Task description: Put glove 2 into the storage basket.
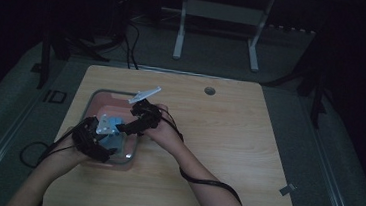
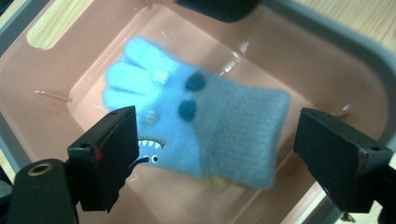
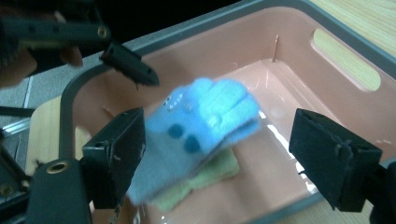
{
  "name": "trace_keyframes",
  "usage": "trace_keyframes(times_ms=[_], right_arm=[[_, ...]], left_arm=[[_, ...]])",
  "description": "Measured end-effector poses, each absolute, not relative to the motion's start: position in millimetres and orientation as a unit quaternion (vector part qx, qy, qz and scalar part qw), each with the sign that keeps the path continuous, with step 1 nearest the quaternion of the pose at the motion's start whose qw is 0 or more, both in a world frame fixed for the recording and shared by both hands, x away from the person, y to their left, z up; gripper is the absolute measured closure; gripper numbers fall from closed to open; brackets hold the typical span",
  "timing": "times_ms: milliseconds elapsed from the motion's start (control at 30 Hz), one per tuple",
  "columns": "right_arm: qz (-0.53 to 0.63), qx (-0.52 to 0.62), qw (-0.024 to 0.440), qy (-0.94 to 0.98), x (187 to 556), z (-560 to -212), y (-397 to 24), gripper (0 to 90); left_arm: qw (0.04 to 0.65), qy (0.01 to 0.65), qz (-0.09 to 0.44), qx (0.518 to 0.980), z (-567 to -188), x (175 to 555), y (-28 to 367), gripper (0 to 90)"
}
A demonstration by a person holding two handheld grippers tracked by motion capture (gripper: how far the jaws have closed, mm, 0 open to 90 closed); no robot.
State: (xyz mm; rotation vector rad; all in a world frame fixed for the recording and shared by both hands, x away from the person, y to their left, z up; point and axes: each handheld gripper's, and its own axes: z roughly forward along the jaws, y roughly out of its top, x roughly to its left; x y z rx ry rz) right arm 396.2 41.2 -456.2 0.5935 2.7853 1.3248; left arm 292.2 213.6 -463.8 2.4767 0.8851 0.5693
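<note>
The table [image 1: 227,152] carries a pink bin [image 1: 97,97] with a grey rim near its left side, and both grippers work over that bin. The blue glove [image 2: 196,126], a knitted item with dark spots and a toothed-mouth pattern, sits inside the bin, and in the right gripper view it lies on top of a pale green knitted piece [image 3: 205,179] at the bin floor. The left gripper [image 2: 212,156] has its fingers [image 2: 109,149] spread wide on either side of the glove without pressing on it; the right gripper [image 3: 217,156] likewise has its fingers [image 3: 119,151] apart, with the glove between them but not gripped. Judged risks follow. The glove appears blurred in both gripper views, which suggests it is dropping or settling, so it may land folded or askew over the green piece, and a later grasp could then pick up both pieces together. The two grippers stand close above the same small bin, so a careless move could knock one against the other or against the rim. A trailing cable [image 1: 204,182] could also catch on the bin edge. Several details are hard to read: the high view is dark, so the bin contents are indistinct there; the green piece is largely covered and its type cannot be determined; the white flat object [image 1: 144,95] at the bin's far edge cannot be identified.
</note>
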Motion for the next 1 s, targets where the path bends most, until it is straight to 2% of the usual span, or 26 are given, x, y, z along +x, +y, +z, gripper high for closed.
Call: trace_keyframes(times_ms=[133,300,800,1000], right_arm=[[0.419,0.185,-0.002,0.889,394,-457,31,16.6],[0.418,0.184,-0.002,0.889,393,-458,17,16.6],[0.416,0.179,-0.001,0.892,382,-464,-27,16.6],[0.412,0.183,0.002,0.893,381,-466,-39,16.6]], left_arm=[[0.240,0.327,0.200,0.892,-460,292,207,10.5],[0.259,0.322,0.205,0.887,-458,290,198,10.0],[0.323,0.269,0.161,0.893,-450,279,150,7.5],[0.329,0.242,0.162,0.898,-450,276,128,7.5]])
